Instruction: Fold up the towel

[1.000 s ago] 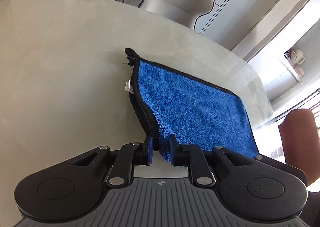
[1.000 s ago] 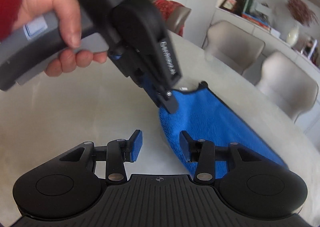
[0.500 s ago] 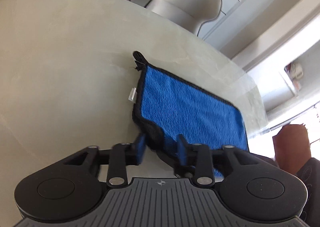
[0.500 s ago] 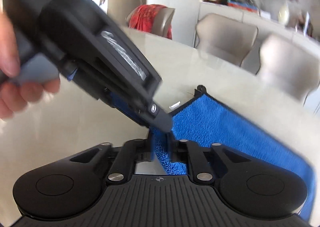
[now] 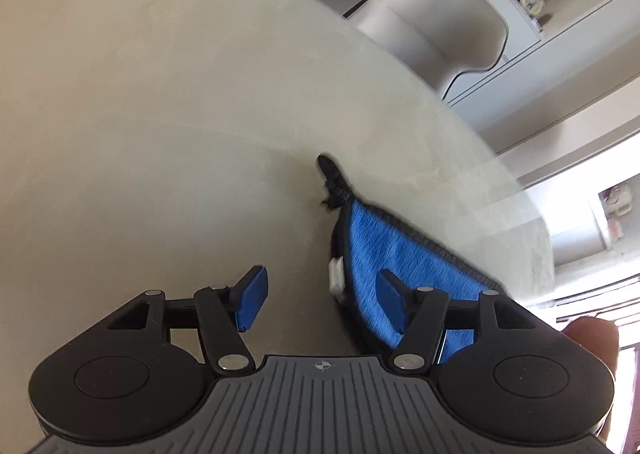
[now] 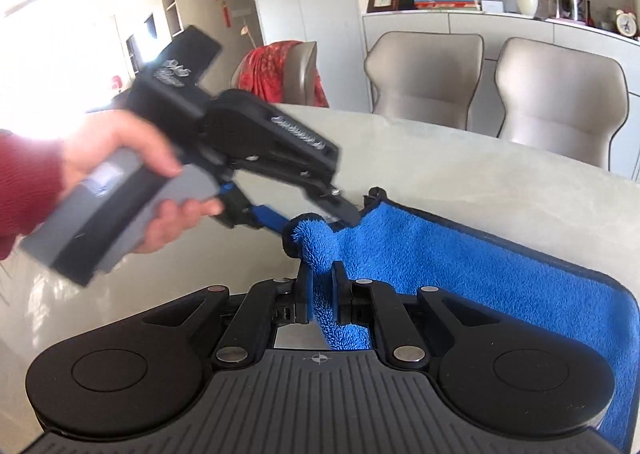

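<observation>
Blue towel (image 6: 460, 266) with black edging spread on the pale stone counter (image 6: 480, 166), mostly flat, its near-left corner bunched up and lifted off the surface. Right claw (image 6: 322, 296) clenched on that raised fold, blue pile squeezed between the two pads and spilling out below them. Left claw (image 5: 318, 300) released, jaws spread wide apart, left pad over bare counter (image 5: 160, 114), right pad over the blue cloth, nothing gripped. Seen from the right wrist, same left claw (image 6: 320, 210) angled down from the left, held by a hand (image 6: 132, 174) in a red sleeve, fingertips just beside the bunched corner; touching or not, cannot tell through the blur. In the left wrist view, towel (image 5: 384, 254) lying to the right of centre, black hanging loop (image 5: 330, 174) pointing away at its far corner, small white label (image 5: 335, 274) on the near-left edge. Beyond the far rim of the counter, two beige chairs (image 6: 492, 82) side by side, a third chair draped with red cloth (image 6: 280, 70) further left, white cabinet (image 6: 460, 30) behind with a vase, books and a picture frame on top.
</observation>
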`<state>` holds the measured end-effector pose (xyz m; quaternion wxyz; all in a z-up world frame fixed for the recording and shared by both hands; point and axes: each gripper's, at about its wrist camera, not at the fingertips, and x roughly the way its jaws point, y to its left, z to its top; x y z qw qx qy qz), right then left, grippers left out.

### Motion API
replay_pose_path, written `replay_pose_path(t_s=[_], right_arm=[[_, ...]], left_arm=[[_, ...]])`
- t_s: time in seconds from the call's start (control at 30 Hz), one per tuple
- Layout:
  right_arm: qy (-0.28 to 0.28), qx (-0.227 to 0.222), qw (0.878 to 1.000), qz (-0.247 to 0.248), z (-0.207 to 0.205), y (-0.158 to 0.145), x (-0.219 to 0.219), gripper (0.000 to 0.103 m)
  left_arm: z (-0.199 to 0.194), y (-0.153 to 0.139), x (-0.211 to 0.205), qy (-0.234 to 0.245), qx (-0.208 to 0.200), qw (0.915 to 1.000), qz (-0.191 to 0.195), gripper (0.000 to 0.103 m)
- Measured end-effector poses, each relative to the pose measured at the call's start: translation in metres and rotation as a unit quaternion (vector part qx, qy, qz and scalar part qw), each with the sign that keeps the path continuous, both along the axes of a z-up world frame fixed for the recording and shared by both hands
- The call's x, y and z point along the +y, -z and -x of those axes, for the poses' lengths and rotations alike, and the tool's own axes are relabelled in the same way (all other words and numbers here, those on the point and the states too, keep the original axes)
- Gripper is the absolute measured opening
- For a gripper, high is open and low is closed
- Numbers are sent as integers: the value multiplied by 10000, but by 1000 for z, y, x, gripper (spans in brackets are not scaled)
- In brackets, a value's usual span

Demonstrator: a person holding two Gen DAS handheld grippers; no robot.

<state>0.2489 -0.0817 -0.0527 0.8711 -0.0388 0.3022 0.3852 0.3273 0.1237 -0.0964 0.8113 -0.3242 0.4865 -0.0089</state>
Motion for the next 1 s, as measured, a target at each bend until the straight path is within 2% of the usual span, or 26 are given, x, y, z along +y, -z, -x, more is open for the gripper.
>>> replay_pose_path(t_s=[0.13,0.17,0.2,0.23,0.27,0.37,0.43,0.57,0.77,0.93,0.97,1.0], right_arm=[[-30,-6,10000,-20,0,-1,-2,9],[-20,-3,10000,-23,-4,-1,-1,9],[-13,8,10000,-21,-5,-1,0,9],[-7,24,10000,-17,-6,1,0,9],[-3,30,10000,-11,-5,1,0,9],[-3,66,9999,101,-6,8,5,11],[3,75,9998,203,-5,13,9,14],[-51,71,9991,405,-3,23,20,30],[-408,-117,9964,740,0,33,44,31],[-668,-493,9915,999,-1,38,59,32],[-698,-517,9912,995,-3,38,61,31],[-728,-542,9909,990,-4,38,63,21]], left_arm=[[-21,4,-3,3,-31,9999,122,66],[-26,4,-6,57,-51,9999,71,62],[-31,4,-8,112,-70,9999,19,40],[-34,3,-11,172,-88,9998,-49,26],[-36,3,-14,242,-104,9995,-144,6],[-37,0,-22,386,-177,9983,-404,6],[-36,0,-23,331,-189,9983,-433,6],[-34,0,-21,259,-169,9987,-406,6],[-35,1,-19,283,-132,9986,-423,6],[-39,0,-18,363,-104,9981,-478,6],[-40,0,-17,375,-96,9981,-476,6],[-41,0,-17,385,-88,9981,-469,6]])
